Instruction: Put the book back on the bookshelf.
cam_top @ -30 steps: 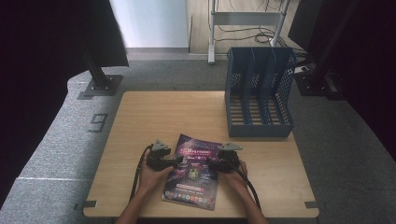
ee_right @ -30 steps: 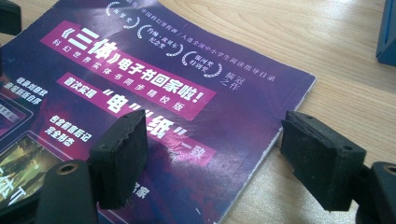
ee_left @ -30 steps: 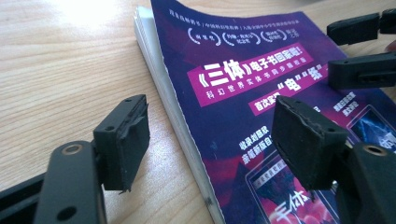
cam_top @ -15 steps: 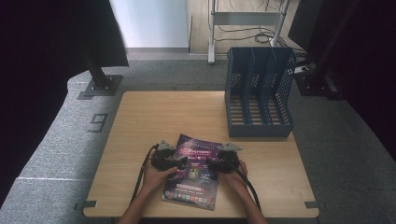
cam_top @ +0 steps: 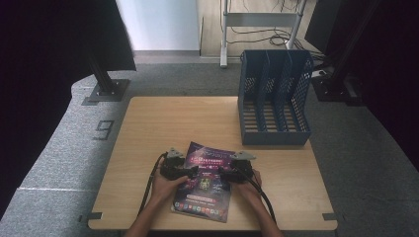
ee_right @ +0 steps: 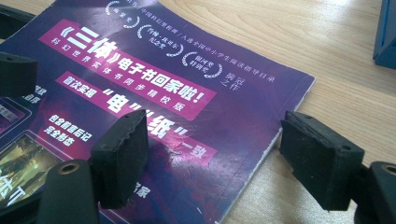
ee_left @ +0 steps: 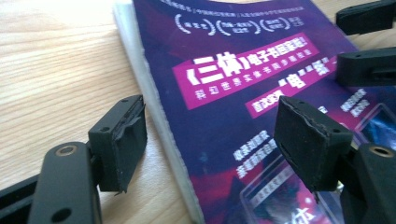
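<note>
Purple book [cam_top: 205, 182] flat on the bench [cam_top: 188, 123] near its front edge (blue rack [cam_top: 273, 98] well apart, far right). Left gripper [ee_left: 210, 135] fingers apart, straddling the book's left edge; right gripper [ee_right: 212, 154] fingers apart, straddling its right edge.

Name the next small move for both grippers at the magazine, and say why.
Probably close both sets of jaws. The left gripper and right gripper each stand open astride a side edge of the magazine, which lies flat on the table, ungripped.
</note>
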The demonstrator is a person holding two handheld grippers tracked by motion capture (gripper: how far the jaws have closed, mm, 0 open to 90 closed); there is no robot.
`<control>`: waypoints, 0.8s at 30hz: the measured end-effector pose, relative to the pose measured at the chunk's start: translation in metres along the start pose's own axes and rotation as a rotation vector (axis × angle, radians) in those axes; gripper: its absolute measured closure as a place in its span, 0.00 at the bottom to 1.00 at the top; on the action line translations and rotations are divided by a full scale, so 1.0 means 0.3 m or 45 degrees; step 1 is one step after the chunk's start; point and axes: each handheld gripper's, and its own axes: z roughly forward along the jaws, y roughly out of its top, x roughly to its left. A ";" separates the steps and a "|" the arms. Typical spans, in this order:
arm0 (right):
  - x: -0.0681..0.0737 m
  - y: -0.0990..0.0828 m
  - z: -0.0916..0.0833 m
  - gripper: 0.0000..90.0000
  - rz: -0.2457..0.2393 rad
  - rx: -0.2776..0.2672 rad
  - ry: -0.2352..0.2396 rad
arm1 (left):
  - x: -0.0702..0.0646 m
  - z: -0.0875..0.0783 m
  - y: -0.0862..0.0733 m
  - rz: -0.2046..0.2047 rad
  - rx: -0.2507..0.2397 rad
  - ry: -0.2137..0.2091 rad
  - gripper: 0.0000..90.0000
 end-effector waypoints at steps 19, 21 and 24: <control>0.001 0.000 0.000 0.26 -0.001 -0.001 -0.003 | 0.002 -0.026 0.004 -0.043 -0.036 -0.051 0.30; 0.001 0.000 0.000 0.26 0.000 -0.001 -0.003 | 0.000 -0.032 0.006 -0.041 -0.044 -0.057 0.30; 0.002 -0.001 0.000 0.26 0.001 -0.001 -0.004 | -0.003 -0.046 0.011 -0.047 -0.070 -0.089 0.31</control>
